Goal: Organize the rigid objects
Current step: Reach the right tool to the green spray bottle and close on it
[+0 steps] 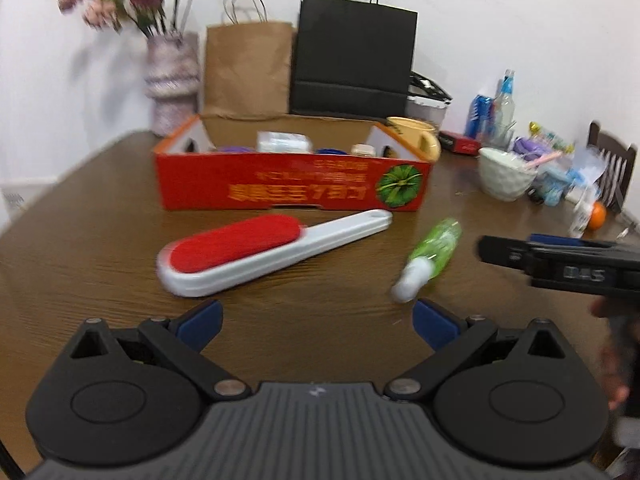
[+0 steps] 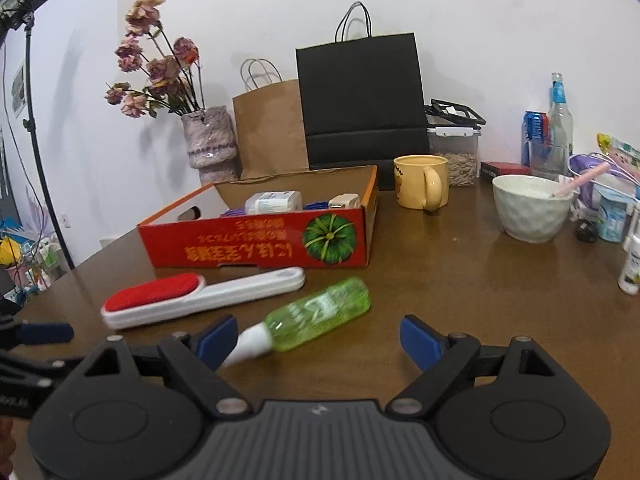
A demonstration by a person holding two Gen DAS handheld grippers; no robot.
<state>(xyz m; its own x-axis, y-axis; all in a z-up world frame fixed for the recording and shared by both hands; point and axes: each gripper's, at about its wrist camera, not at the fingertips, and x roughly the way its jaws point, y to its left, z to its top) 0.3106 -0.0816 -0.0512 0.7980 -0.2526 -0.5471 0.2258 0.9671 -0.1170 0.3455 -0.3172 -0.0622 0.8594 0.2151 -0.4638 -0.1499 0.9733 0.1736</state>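
A red and white lint brush (image 1: pixel 256 254) (image 2: pixel 192 298) lies on the brown table in front of a red cardboard box (image 1: pixel 292 186) (image 2: pixel 256 242) that holds several small items. A green bottle with a white cap (image 1: pixel 430 258) (image 2: pixel 316 314) lies to the brush's right. My left gripper (image 1: pixel 318 322) is open and empty, just short of the brush. My right gripper (image 2: pixel 318 340) is open, its jaws on either side of the bottle's near end, not touching it. The right gripper also shows in the left wrist view (image 1: pixel 560 264).
Behind the box stand a brown paper bag (image 2: pixel 268 128), a black bag (image 2: pixel 360 100) and a vase of dried flowers (image 2: pixel 210 142). A yellow mug (image 2: pixel 420 186), a white bowl (image 2: pixel 530 208), bottles and clutter sit at the right. A light stand (image 2: pixel 36 132) is left.
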